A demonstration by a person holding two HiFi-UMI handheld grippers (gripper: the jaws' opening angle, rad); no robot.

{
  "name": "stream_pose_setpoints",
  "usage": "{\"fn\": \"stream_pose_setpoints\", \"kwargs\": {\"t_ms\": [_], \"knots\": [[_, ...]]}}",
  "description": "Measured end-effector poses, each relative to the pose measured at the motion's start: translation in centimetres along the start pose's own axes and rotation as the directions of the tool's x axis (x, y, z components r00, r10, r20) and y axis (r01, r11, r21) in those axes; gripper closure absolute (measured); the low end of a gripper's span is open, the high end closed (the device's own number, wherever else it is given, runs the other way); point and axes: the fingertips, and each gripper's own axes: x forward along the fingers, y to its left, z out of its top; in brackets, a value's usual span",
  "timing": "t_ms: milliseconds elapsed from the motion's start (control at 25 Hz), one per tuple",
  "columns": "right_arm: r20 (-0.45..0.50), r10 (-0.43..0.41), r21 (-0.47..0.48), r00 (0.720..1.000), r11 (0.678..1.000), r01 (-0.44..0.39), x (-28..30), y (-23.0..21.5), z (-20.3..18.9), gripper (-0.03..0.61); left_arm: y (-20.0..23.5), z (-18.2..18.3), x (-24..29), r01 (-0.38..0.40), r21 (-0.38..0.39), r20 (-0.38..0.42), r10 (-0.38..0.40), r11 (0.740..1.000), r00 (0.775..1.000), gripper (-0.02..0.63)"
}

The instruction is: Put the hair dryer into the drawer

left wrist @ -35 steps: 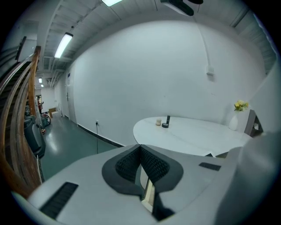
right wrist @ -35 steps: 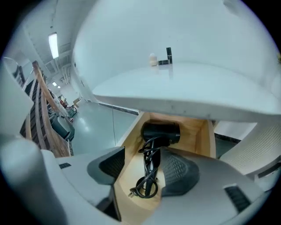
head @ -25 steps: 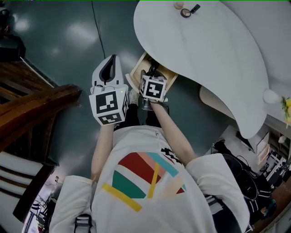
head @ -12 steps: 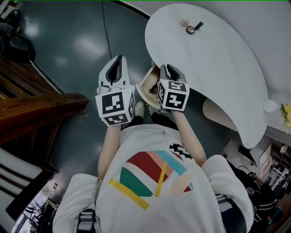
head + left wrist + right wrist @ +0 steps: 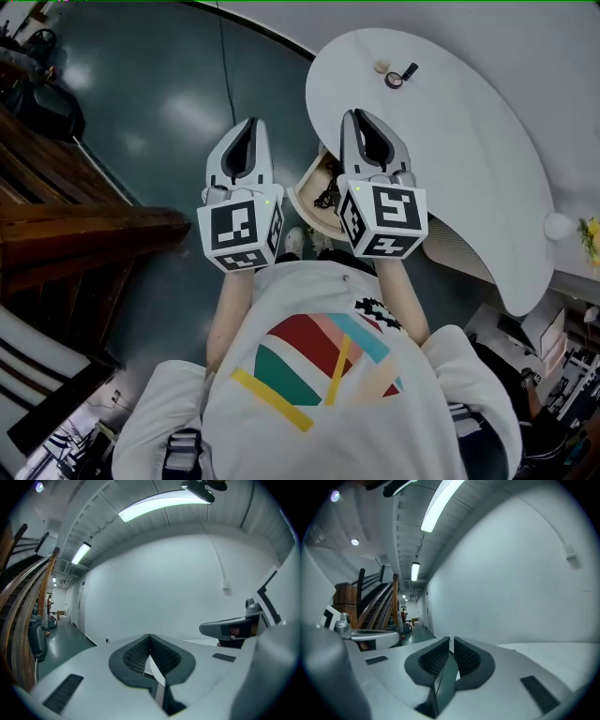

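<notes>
Change since the earlier frames: both tongs have risen from the drawer mouth and now stand side by side in front of the chest. The right tongs have come up further.

- Floor (image 5: 159, 94): dark green and glossy, filling the 10 to 12 o'clock part of the head view. A thin black cable (image 5: 228, 66) runs across it.
- Table (image 5: 469, 150): white with a rounded top, from 12 to 3 o'clock.
- Staircase (image 5: 75, 234): dark wood, at 9 o'clock.
- Person (image 5: 319, 375): white shirt with coloured bars, at 6 o'clock.
- Left tongs (image 5: 249, 124): clenched, pads meeting at the tips, nothing between them. They sit at 11 o'clock of centre.
- Right tongs (image 5: 351, 114): jaws have just been closing and are drawn in to a thin slit, with nothing between them. They sit at 1 o'clock of centre.
- Drawer (image 5: 306, 187): pale wood, pulled open under the table's edge, between and below the two tongs.
- Hair dryer (image 5: 327, 195): a dark shape with cord lying inside the drawer, partly hidden by the right tongs.
- Two small round items (image 5: 395, 80) on the table, at 12 o'clock.
</notes>
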Motion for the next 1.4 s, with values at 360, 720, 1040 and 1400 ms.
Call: {"fn": "stream_pose_setpoints", "kwargs": {"t_ms": [360, 720, 1040, 1400], "knots": [[0.160, 0.055, -0.033, 0.986, 0.998, -0.050, -2.8, 1.1, 3.7, 0.555, -3.4, 4.1, -0.6, 0.040, 0.056, 0.094, -0.045, 0.998, 0.995, 0.597], [0.142, 0.089, -0.034, 0.986, 0.996, -0.085, -3.3, 2.1, 3.3, 0.566, -3.4, 5.1, -2.0, 0.022, 0.075, 0.119, -0.030, 0.997, 0.992, 0.597], [0.134, 0.092, -0.010, 0.987, 0.996, -0.091, -3.9, 1.7, 3.1, 0.566, -3.2, 5.9, -2.8, -0.009, 0.091, 0.143, -0.004, 0.996, 0.990, 0.597], [0.122, 0.083, 0.008, 0.989, 0.996, -0.084, -4.7, 0.6, 2.6, 0.566, -5.1, 6.0, -3.0, 0.013, 0.110, 0.146, -0.029, 0.994, 0.989, 0.597]]}}
